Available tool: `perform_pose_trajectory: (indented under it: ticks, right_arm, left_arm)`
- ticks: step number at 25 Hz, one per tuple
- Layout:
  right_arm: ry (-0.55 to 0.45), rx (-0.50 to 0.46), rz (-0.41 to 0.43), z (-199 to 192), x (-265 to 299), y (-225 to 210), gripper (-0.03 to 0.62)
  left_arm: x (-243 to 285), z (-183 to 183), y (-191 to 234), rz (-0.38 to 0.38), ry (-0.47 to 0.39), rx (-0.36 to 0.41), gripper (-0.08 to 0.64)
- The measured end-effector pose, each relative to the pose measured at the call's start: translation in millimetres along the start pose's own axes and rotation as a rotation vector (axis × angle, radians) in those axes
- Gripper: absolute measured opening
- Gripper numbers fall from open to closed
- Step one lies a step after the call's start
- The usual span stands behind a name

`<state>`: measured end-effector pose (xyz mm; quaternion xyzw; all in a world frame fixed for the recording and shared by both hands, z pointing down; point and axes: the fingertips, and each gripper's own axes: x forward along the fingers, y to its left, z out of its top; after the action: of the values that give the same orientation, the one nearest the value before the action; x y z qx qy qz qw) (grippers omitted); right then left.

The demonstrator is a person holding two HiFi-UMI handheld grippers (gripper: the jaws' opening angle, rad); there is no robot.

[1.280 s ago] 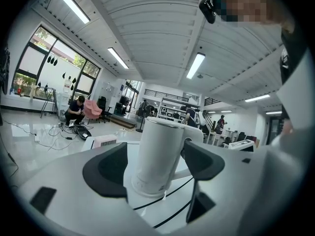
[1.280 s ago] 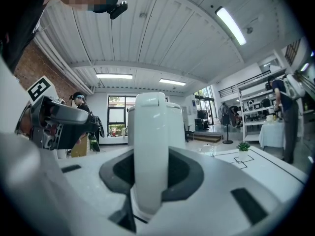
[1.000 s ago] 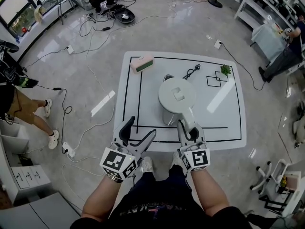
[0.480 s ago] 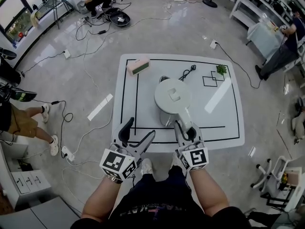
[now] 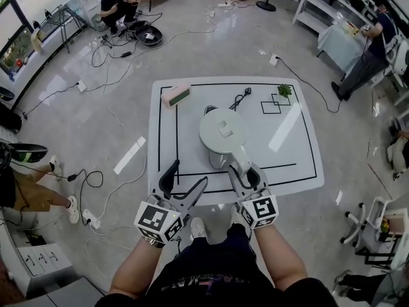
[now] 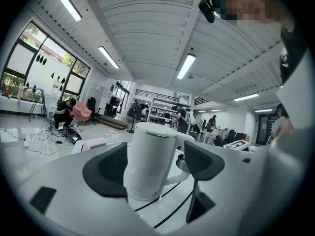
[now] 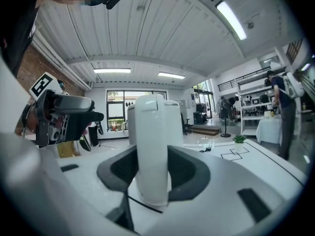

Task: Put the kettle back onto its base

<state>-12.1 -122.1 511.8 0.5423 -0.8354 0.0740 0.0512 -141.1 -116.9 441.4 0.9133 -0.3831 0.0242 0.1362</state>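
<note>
A white kettle (image 5: 222, 132) stands upright on the white table (image 5: 287, 165), its handle (image 7: 151, 146) pointing at me. A grey edge (image 5: 209, 110), perhaps the base, shows at the kettle's far side, and a black cord (image 5: 239, 98) leads away from it. My right gripper (image 5: 244, 170) has the handle between its jaws. Those jaws have just been opening, and I see no pad pressing on the handle. My left gripper (image 5: 188, 174) is open and empty at the table's near edge, left of the kettle. In the left gripper view the kettle (image 6: 147, 156) stands beyond the jaws.
A pink box (image 5: 176, 94) lies at the table's far left. A small green plant (image 5: 284, 89) stands at the far right by black squares drawn on the top. Cables run over the floor, and people stand or crouch far off around the room.
The head view has drifted, so the table sits higher and further left in the picture. The right jaws stand a little wider round the handle. Kettle and left gripper keep their places.
</note>
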Motion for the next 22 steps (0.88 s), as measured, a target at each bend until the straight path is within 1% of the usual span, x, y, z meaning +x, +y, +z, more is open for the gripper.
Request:
perform_pose_trajectory:
  ticks: [4,7,11,15,18,22]
  right_arm:
    - [-0.006,-0.001,-0.041,3.0,-18.6,-1.8,0.15]
    - [-0.029,-0.006,-0.072,13.0,-36.8,-3.4,0.153]
    - [-0.077,-0.029,-0.106,37.6,-63.1,-2.7,0.153]
    - [-0.122,-0.024,-0.132,63.2,-84.5,-4.7,0.153]
    - [-0.143,-0.015,-0.131,81.9,-97.5,-9.9,0.153]
    - [-0.161,-0.017,-0.117,99.3,-111.5,-27.8,0.153]
  left_arm:
    - [1.7,1.3,-9.4,-0.046,-0.003,0.011,0.365]
    - [4.4,2.2,-18.4,-0.085,-0.004,0.019,0.365]
    - [8.7,3.0,-34.5,-0.147,-0.002,0.033,0.365]
    - [9.9,8.3,-53.1,-0.189,-0.012,0.04,0.365]
    - [10.0,16.8,-68.1,-0.205,-0.029,0.048,0.365]
    - [15.3,24.0,-90.5,-0.203,-0.045,0.064,0.365]
